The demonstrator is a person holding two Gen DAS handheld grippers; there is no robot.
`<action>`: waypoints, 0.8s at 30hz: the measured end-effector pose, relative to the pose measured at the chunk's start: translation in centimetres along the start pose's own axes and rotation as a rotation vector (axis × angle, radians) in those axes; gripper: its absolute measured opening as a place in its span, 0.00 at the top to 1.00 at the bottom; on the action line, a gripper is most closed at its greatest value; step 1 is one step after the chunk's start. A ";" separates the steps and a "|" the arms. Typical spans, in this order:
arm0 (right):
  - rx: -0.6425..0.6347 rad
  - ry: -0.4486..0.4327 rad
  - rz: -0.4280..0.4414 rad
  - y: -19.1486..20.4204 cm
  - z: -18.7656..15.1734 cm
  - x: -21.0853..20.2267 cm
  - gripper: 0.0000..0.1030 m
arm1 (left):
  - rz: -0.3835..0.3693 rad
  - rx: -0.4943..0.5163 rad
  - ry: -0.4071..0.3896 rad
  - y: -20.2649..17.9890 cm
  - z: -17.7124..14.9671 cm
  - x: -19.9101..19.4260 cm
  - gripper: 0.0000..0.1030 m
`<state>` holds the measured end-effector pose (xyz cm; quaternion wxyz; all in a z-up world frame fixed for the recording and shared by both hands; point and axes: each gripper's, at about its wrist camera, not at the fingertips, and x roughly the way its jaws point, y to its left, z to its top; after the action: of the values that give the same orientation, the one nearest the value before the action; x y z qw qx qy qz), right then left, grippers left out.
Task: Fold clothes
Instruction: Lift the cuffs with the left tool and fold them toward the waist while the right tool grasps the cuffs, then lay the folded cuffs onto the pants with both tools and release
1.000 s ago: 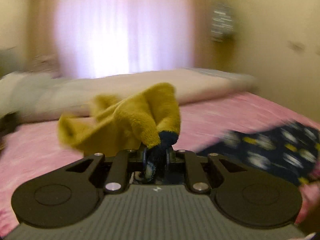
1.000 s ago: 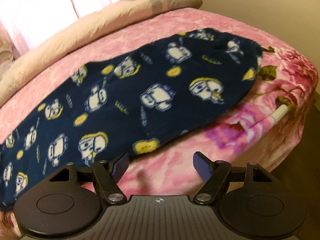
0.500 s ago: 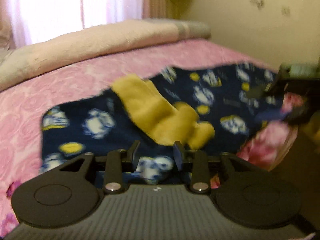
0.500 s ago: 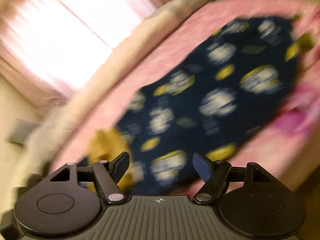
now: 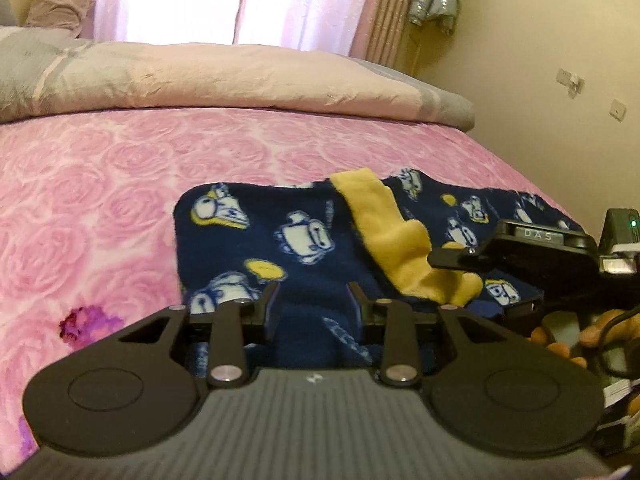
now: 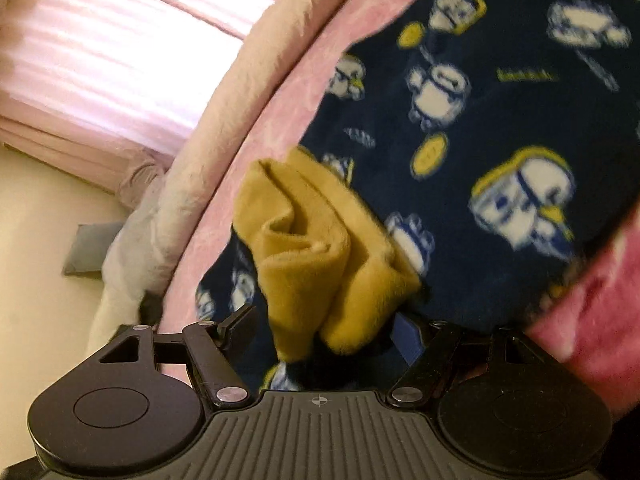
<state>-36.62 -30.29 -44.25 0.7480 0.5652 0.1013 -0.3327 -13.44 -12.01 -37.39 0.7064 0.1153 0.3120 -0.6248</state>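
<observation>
A navy fleece garment (image 5: 296,248) printed with white and yellow cartoon figures lies on the pink bed, with its mustard-yellow lining (image 5: 384,220) turned up in a crumpled fold. My left gripper (image 5: 314,304) is open and empty over the garment's near edge. My right gripper (image 6: 320,330) is open, its jaws on either side of the yellow fold (image 6: 316,248), not closed on it. The right gripper also shows at the right of the left wrist view (image 5: 472,280), its finger resting on the yellow fold.
The pink rose-patterned bedspread (image 5: 88,208) covers the bed. A rolled pale duvet (image 5: 200,80) lies along the far side under curtains (image 5: 240,0). A beige wall (image 5: 540,120) stands to the right. The bed's edge drops off at right.
My left gripper has let go of the yellow-lined end, which now lies on the navy garment. My right gripper has swung over to the yellow fold.
</observation>
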 end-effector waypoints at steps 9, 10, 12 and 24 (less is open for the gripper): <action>-0.378 -0.319 0.059 4.6 -0.7 -4.1 0.87 | -0.117 -0.173 -0.033 2.5 1.4 0.5 0.74; -0.433 -0.369 0.073 5.2 -1.0 -5.2 0.87 | -0.131 -0.177 -0.033 2.5 1.6 0.7 0.74; -0.493 -0.431 0.047 5.2 -1.3 -6.4 0.87 | -0.136 -0.164 -0.004 2.0 1.4 1.6 0.74; -0.184 -0.329 -0.114 -1.5 0.0 -5.9 0.87 | -0.129 -0.139 0.091 0.7 0.4 4.3 0.74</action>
<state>-41.97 -28.22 -42.27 0.7829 0.4258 0.0395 -0.4519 -12.51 -15.53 -39.77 0.6560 0.0739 0.3931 -0.6400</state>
